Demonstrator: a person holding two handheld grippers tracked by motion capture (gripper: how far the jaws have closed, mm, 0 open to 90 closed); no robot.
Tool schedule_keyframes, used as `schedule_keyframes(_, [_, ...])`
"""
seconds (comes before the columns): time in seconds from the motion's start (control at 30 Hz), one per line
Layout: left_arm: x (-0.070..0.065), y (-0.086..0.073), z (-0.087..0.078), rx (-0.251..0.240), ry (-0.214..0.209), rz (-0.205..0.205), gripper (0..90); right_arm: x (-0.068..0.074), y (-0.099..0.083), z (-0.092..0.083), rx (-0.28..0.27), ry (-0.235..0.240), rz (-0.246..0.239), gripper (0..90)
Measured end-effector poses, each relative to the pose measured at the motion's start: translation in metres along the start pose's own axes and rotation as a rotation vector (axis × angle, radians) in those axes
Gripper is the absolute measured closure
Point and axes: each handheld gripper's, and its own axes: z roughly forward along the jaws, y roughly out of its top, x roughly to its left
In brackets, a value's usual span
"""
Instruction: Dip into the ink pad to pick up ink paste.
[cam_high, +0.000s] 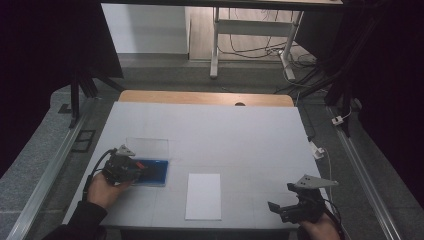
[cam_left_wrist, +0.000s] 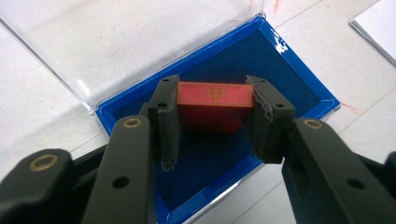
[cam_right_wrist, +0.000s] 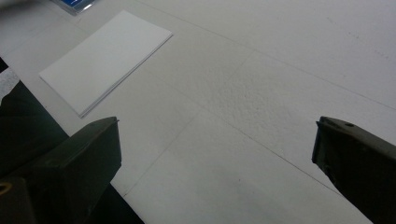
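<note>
Left gripper (cam_left_wrist: 212, 123) has its fingers (cam_left_wrist: 168, 119) clamped on a small red rectangular block (cam_left_wrist: 212, 105), right above the blue-lined open plastic case (cam_left_wrist: 299, 84); right gripper (cam_right_wrist: 215, 154) hangs over the white bench (cam_right_wrist: 261, 84), fingers wide apart.

Red block (cam_left_wrist: 212, 105), gold character on top, clamped above open blue-lined case (cam_left_wrist: 299, 79), clear lid flat behind
</note>
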Motion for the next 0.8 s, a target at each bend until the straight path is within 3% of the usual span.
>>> schedule_keyframes(0.1, [0.001,-0.002,0.000,-0.008,-0.007,-0.010,58.5,0.000,0.000,0.000,0.001,0.000,-0.001,1.3])
schedule_keyframes(0.43, [-0.007,-0.002,0.002,-0.004,0.041,0.027,58.6,0.000,0.000,0.000,0.002,0.000,-0.004,1.3])
schedule_keyframes(0.8, [0.003,-0.009,0.000,-0.038,-0.026,-0.042,58.6,0.000,0.000,0.000,0.001,-0.002,0.000,1.3])
